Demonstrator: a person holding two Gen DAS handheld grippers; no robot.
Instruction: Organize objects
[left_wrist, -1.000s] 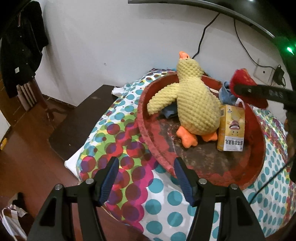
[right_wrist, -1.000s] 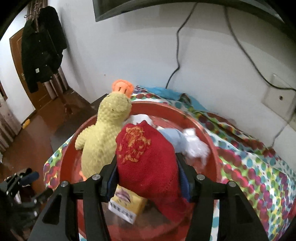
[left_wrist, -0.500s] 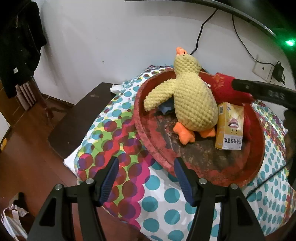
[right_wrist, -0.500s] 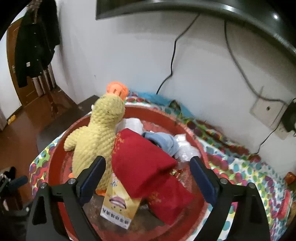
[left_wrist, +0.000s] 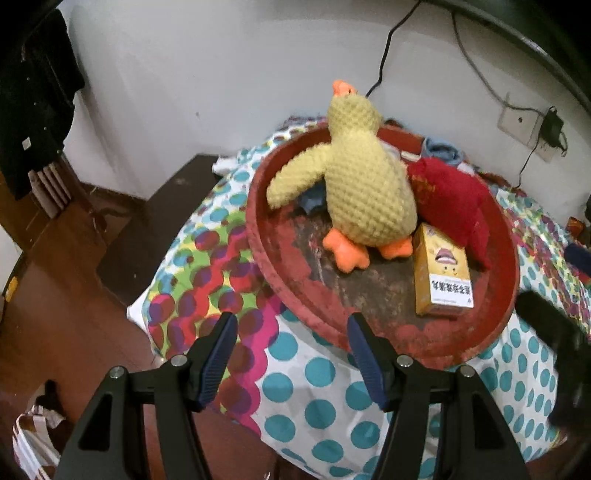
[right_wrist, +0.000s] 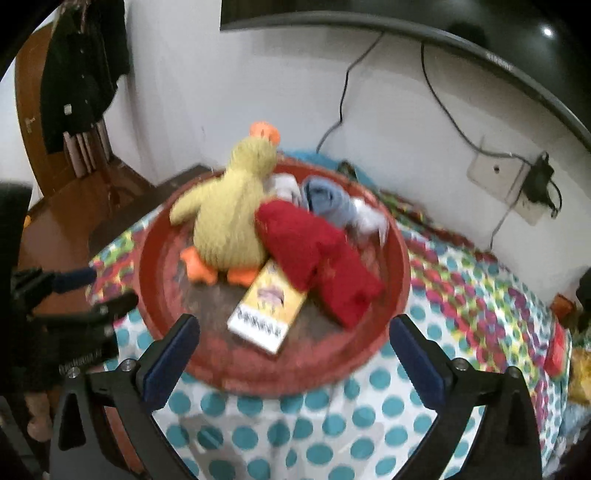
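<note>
A round red tray (left_wrist: 269, 258) (right_wrist: 155, 280) sits on a dotted cloth. In it lie a yellow plush duck (left_wrist: 365, 192) (right_wrist: 232, 214), a red knit cloth (left_wrist: 454, 206) (right_wrist: 321, 254), a yellow box (left_wrist: 441, 275) (right_wrist: 267, 308) and pale blue and white cloths (right_wrist: 332, 203). My left gripper (left_wrist: 290, 332) is open and empty in front of the tray's near-left rim. My right gripper (right_wrist: 293, 336) is wide open and empty, above the tray's near rim, apart from the red cloth.
The dotted cloth (left_wrist: 314, 373) (right_wrist: 461, 295) covers a small table by the white wall. A dark low table (left_wrist: 159, 221) and wooden floor lie to the left. A wall socket with cables (right_wrist: 506, 184) is at the right. Small items (right_wrist: 557, 347) lie at the far right edge.
My right gripper opened, left the red knit cloth in the tray beside the duck, and pulled back. My left gripper stayed open and shifted only slightly.
</note>
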